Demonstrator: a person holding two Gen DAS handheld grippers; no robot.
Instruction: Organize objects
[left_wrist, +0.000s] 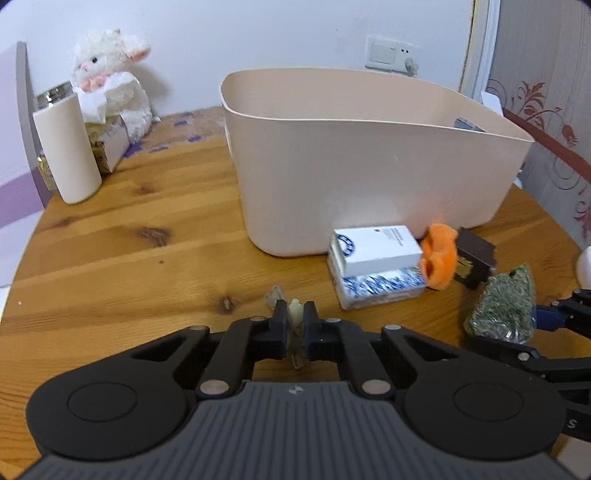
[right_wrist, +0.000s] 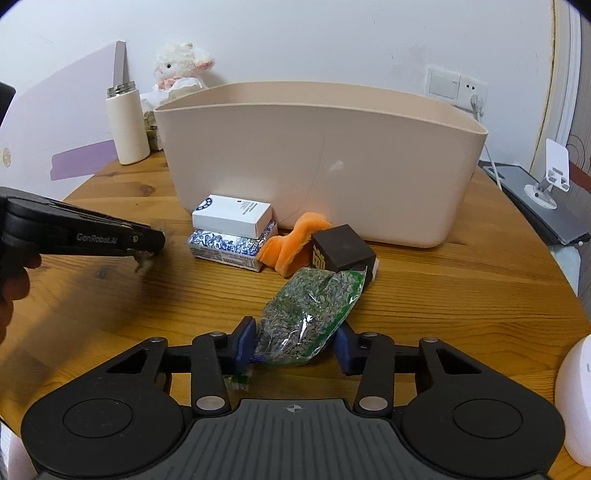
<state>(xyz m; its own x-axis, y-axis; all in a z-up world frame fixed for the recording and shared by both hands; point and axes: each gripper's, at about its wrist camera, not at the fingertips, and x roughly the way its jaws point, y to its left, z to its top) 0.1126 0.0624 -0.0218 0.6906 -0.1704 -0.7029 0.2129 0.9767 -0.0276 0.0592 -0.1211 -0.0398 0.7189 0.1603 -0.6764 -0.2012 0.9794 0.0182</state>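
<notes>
A beige plastic bin (left_wrist: 369, 173) (right_wrist: 317, 162) stands on the round wooden table (left_wrist: 129, 240). In front of it lie a white box (left_wrist: 376, 247) (right_wrist: 232, 219) stacked on a blue-patterned box (left_wrist: 380, 288) (right_wrist: 229, 247), an orange plush toy (left_wrist: 437, 258) (right_wrist: 291, 247), a dark cube box (left_wrist: 474, 260) (right_wrist: 341, 249) and a clear bag of green dried herbs (left_wrist: 504, 306) (right_wrist: 306, 314). My left gripper (left_wrist: 295, 321) (right_wrist: 147, 247) is shut on a small whitish clear object (left_wrist: 294, 314), just above the table. My right gripper (right_wrist: 295, 339) is open, its jaws on either side of the bag's near end.
A cream bottle (left_wrist: 68, 147) (right_wrist: 127, 125), a white plush lamb (left_wrist: 110, 81) (right_wrist: 183, 64) and a small box (left_wrist: 110, 144) stand at the far left. A phone stand (right_wrist: 550, 173) and a grey laptop (right_wrist: 535, 206) are at the right. A white rounded object (right_wrist: 576, 398) sits near right.
</notes>
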